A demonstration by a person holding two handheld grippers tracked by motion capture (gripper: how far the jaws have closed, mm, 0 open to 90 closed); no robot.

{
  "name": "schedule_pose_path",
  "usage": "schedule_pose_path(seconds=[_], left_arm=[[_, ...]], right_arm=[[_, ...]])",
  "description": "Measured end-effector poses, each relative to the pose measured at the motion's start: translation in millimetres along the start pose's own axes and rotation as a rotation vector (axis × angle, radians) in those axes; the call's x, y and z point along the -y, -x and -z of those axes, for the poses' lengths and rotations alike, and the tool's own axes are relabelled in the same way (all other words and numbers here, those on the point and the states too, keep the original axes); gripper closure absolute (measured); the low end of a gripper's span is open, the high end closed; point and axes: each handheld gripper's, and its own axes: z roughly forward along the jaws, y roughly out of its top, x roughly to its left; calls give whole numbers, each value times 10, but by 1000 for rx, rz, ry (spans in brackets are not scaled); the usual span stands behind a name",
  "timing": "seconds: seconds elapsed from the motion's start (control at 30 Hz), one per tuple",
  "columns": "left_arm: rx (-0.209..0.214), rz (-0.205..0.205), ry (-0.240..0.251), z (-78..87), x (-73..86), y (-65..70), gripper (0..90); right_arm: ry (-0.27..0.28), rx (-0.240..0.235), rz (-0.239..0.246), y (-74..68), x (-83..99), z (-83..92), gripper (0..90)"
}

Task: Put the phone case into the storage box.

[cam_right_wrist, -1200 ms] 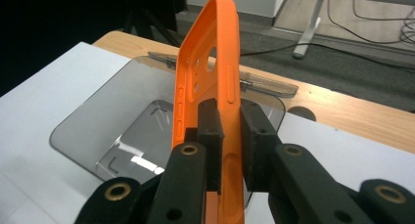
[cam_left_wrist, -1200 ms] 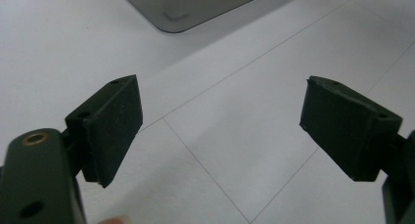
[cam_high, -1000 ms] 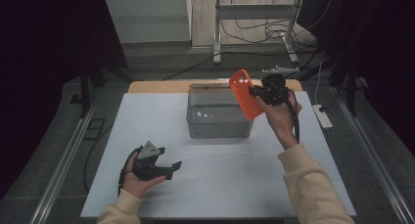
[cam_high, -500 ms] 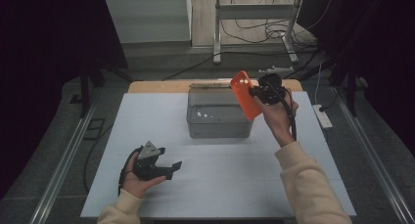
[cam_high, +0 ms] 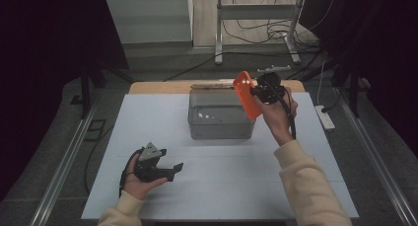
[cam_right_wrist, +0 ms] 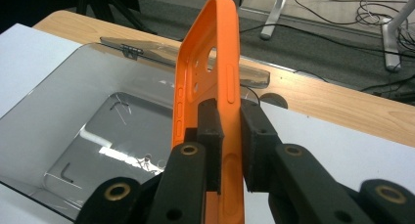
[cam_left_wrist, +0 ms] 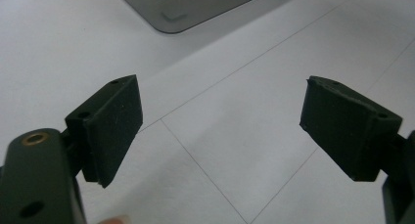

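The right gripper (cam_right_wrist: 230, 150) has its jaws nearly closed on the long edge of an orange phone case (cam_right_wrist: 210, 62), which stands on edge and rises straight ahead of the pads, tilted out over the near right rim of the clear plastic box (cam_right_wrist: 73, 136) that sits just below and to the gripper's left. The grip looks thin: the pads pinch only the soft side wall near one end, so most of the case hangs past them, and a quick turn of the wrist could probably make it pivot or slide out. Letting go from this height is the likelier trouble, since the case might strike the rim and tip onto the white table (cam_high: 148, 117) instead of dropping inside. The box's lid (cam_right_wrist: 161, 55) lies beyond the case and could also be knocked. The left gripper (cam_high: 165, 170) rests well apart, jaws wide open and holding nothing, too far off to steady the box.
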Motion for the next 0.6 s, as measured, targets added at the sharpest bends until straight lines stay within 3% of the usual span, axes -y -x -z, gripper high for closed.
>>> schedule_pose_path(seconds=[0.6], left_arm=[[21,-23,0,-65,-62,29,158]], right_arm=[[-26,83,-44,-55,-8,-58,802]])
